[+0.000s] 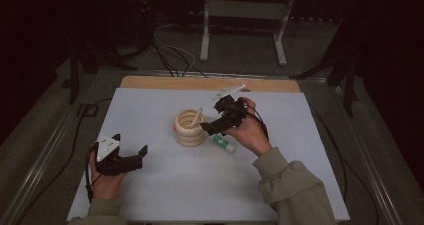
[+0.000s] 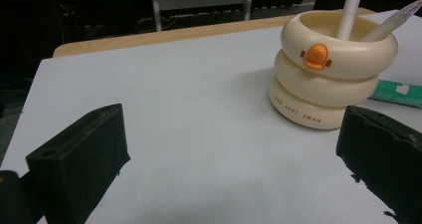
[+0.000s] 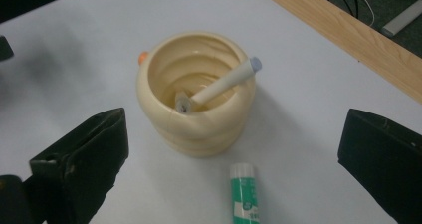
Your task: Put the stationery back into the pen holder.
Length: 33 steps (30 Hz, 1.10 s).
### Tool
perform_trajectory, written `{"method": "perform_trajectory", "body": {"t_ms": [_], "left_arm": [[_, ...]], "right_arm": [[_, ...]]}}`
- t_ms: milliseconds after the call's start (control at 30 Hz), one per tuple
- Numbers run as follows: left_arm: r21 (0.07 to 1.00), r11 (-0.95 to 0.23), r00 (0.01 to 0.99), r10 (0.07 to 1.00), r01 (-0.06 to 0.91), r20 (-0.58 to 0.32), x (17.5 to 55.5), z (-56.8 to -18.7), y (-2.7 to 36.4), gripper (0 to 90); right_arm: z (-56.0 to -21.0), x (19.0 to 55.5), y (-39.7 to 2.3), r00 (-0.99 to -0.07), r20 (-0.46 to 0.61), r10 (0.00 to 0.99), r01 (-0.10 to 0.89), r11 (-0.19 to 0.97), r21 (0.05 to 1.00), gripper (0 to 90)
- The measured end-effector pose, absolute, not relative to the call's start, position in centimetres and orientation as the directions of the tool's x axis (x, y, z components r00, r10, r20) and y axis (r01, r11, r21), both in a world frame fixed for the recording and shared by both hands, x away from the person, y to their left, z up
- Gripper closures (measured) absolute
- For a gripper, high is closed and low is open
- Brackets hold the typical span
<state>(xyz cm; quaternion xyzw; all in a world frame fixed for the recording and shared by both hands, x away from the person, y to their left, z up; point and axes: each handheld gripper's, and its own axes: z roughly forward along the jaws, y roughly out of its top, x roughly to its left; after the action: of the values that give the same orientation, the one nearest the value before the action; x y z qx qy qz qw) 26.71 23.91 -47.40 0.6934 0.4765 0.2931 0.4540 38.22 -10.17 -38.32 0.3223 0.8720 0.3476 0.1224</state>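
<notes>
Nearest us, we note the left gripper [image 1: 131,157] resting low on the white table [image 1: 165,185], held in the left hand [image 1: 102,182]; its jaws stand spread with nothing between them. In its own view the same spread jaws frame bare tabletop.

A little farther in, we find the green-and-white glue stick [image 1: 223,144] lying flat on the table, just beside the base of the cream holder [image 1: 190,129] (a stacked-ring pot with an orange duck bill on one side).

The right gripper [image 1: 212,121] hangs just above and beside the holder's rim, carried by the right hand [image 1: 250,130]. Its jaws gape wide and pinch nothing. In the right gripper view we see a white pen [image 3: 219,87] leaning inside the holder, tip down.

Beyond, we note the table's wooden edge [image 1: 210,83], then dark floor with cables [image 1: 172,55].
</notes>
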Motion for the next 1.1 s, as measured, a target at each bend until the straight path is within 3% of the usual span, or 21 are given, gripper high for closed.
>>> {"method": "perform_trajectory", "body": {"t_ms": [1100], "left_arm": [[0.911,-0.133,0.375,0.927,0.391,-0.026,26.6,-47.3,23.9,0.4]], "right_arm": [[-41.3,38.0,-12.6,-0.744,-0.003,0.669,0.517,0.577,0.632,0.1]]}}
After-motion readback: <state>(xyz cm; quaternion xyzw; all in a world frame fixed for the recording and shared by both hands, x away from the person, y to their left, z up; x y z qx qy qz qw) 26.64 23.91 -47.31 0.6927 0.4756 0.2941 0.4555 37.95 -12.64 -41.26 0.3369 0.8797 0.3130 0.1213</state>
